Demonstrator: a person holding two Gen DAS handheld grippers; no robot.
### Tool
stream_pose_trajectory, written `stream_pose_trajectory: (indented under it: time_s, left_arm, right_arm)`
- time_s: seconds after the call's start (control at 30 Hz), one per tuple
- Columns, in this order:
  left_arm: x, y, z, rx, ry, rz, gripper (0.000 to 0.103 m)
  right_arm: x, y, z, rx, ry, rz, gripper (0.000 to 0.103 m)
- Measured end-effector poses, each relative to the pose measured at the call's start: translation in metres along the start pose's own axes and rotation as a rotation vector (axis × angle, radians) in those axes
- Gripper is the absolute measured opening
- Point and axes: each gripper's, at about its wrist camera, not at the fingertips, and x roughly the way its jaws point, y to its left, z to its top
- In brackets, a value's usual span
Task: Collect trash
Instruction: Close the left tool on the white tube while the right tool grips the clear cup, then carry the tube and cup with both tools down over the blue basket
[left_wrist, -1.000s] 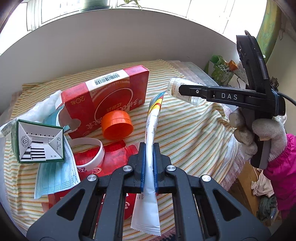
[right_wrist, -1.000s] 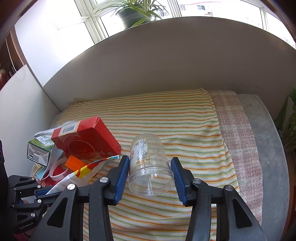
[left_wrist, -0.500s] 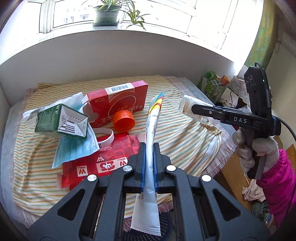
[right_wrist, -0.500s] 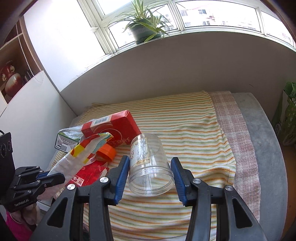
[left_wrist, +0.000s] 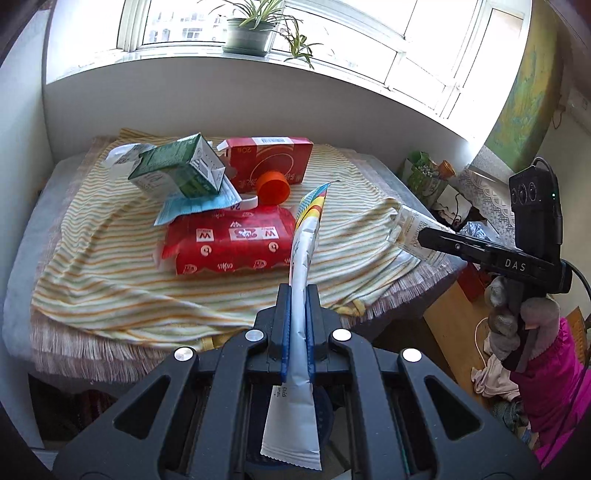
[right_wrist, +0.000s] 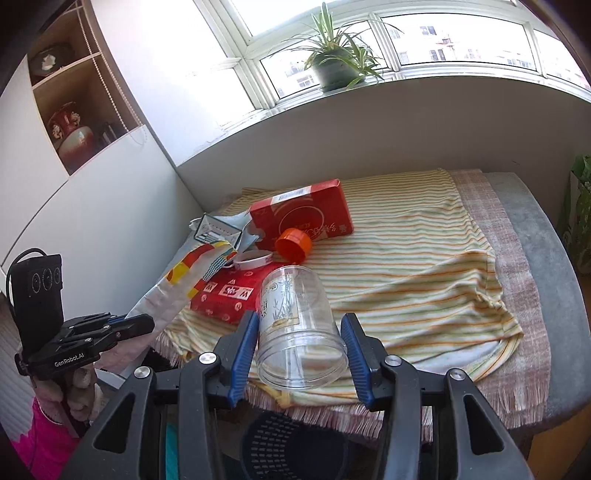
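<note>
Both hands had drawn back from the bench (left_wrist: 55, 206) since the earlier frames; its near fringe edge now showed, and a dark slotted bin (right_wrist: 295, 443) had come into view low in both wrist views. Left gripper (left_wrist: 297, 328) fingers were clenched flat on the wrapper (left_wrist: 304, 236), its long axis running out along the fingers, tail hanging below. Right gripper (right_wrist: 299, 354) fingers were closed on the clear jar (right_wrist: 295, 325), mouth toward the camera, axis along the fingers. Bin lay below and just behind both sets of fingers, right hand seemingly nearer over it. Likely next: tip down and let go. Red boxes (left_wrist: 229, 240), orange cap (left_wrist: 273, 188) and green carton (left_wrist: 177, 170) remained on the bench.
</note>
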Motion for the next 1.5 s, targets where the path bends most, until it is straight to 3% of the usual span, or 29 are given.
stream_pose_trajectory:
  time_s: [0.37,0.9,1.2,1.5]
  left_arm:
    - [-0.008,0.009,-0.072,-0.078,0.066,-0.021,0.005]
    - [0.045,0.027,-0.16,-0.222,0.261,-0.066,0.005]
    - [0.091,0.046,-0.199,-0.272,0.39,-0.028,0.005]
    - [0.123,0.051,-0.224,-0.286,0.464,0.03,0.005]
  right_arm:
    - [-0.002,0.032,-0.064,-0.027,0.059,0.033,0.048]
    - [0.042,0.029,-0.145,0.03,0.209,0.028,0.048]
    - [0.075,0.026,-0.18,0.046,0.292,0.006,0.048]
    - [0.109,0.023,-0.208,0.041,0.371,-0.035,0.048]
